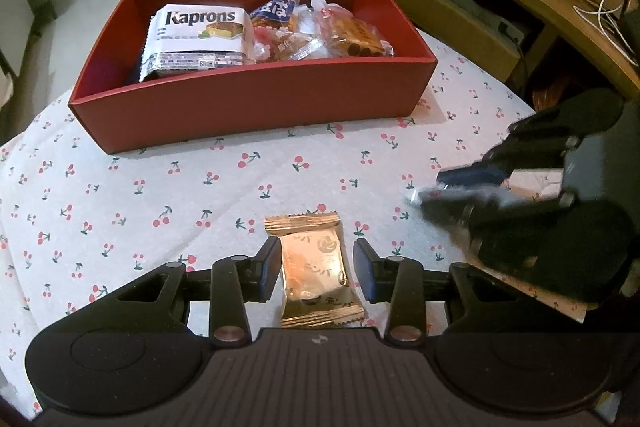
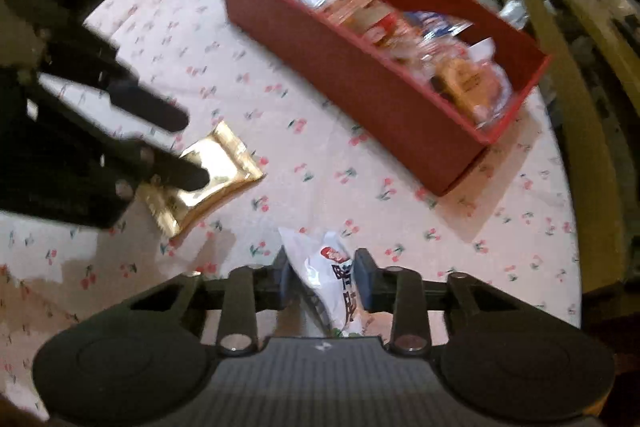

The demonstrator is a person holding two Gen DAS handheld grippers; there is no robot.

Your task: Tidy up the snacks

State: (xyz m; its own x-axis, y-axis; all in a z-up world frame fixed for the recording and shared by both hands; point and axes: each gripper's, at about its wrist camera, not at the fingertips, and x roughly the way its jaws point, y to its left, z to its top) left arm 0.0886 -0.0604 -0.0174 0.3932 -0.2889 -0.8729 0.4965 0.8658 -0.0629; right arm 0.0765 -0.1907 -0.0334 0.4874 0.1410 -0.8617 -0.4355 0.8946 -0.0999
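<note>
A glossy gold foil snack packet (image 1: 314,269) with crimped ends lies flat on the cherry-print tablecloth (image 1: 160,187), between the pads of the left gripper (image 1: 318,267), which is closed on its sides. The right gripper (image 2: 326,277) has a crinkly white snack packet (image 2: 334,277) between its jaws; whether the pads press it is unclear. Beyond stands a red cardboard box (image 1: 256,107) holding wrapped snacks.
</note>
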